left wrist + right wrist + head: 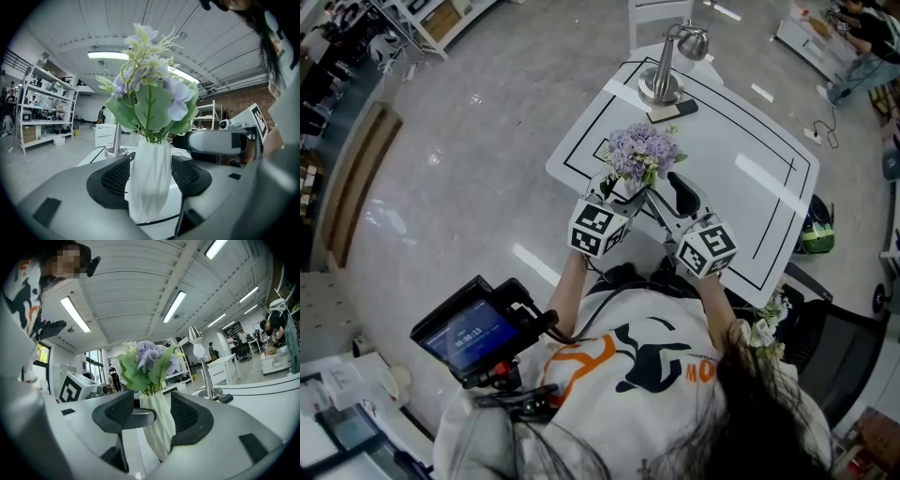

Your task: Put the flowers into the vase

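Vase (pixel 149 183): one, standing upright on the white table (pixel 741 159), near the edge closest to the person. Long axis vertical, mouth up. White, matte, body ribbed in a slight twist, narrower at the neck.

Flowers (pixel 150 93): one bunch, already in the vase. Stems run straight up out of the mouth, heads on top. Pale purple blooms with broad green leaves and a few thin pale-green sprigs. A second, whitish spray (pixel 766 330) sits off the table by the person's right arm; detail too small to read.

Left gripper (pixel 149 173): fingers closed on the vase body, dark mesh-textured pads against both sides, low on the vase.

Right gripper (pixel 152 413): fingers spread wide, nothing gripped. The vase shows through the gap but stands beyond the pads. This gripper sits just to the right of the vase, apart from it.

Grippers: two, each with one black-and-white marker cube (pixel 600 228).

Lamp (pixel 664 70): one, shiny metal, round base, at the table's far end, well apart from the vase.
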Action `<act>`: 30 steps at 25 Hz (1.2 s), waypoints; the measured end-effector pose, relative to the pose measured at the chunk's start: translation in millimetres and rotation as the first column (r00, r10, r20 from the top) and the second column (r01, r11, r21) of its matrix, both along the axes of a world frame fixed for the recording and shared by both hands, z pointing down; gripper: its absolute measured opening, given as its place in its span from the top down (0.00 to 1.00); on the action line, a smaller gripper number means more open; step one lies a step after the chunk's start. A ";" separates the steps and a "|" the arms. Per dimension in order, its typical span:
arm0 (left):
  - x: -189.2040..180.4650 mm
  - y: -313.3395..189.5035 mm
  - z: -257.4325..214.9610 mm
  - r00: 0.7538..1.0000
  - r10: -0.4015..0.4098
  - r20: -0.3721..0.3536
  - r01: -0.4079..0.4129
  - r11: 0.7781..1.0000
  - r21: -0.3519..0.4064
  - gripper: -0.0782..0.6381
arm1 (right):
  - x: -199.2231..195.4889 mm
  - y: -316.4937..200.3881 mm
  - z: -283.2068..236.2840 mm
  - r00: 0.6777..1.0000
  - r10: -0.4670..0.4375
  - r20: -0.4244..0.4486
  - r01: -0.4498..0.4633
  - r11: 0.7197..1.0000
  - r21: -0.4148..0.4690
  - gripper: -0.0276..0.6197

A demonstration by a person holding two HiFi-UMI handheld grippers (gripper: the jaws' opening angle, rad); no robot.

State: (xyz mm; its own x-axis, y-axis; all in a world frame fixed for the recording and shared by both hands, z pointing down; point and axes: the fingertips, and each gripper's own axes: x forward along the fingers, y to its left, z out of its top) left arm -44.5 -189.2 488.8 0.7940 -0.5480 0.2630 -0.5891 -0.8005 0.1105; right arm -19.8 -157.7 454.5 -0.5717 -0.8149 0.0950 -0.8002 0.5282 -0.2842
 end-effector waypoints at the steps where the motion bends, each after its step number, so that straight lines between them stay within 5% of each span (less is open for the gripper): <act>1: 0.5 0.5 1.0 1.000 0.002 0.002 -0.002 1.000 -0.002 0.51 | 1.6 0.1 0.8 1.000 0.005 0.005 -0.005 1.000 -0.004 0.59; 20: -21.1 19.5 21.7 0.997 0.026 0.075 -0.025 0.999 -0.023 0.45 | 18.5 11.0 14.7 0.993 0.090 0.074 -0.086 0.995 -0.046 0.59; 30: -29.4 53.4 12.6 0.999 -0.052 -0.016 0.051 0.997 -0.052 0.45 | 20.6 44.3 17.1 0.997 0.069 0.040 -0.067 0.997 -0.048 0.59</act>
State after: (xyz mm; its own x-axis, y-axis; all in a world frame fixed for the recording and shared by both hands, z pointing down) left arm -73.8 -135.8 501.3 0.7696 -0.5745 0.2786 -0.6272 -0.7620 0.1614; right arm 0.8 -113.4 471.6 -0.5197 -0.8471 0.1113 -0.8205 0.4584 -0.3415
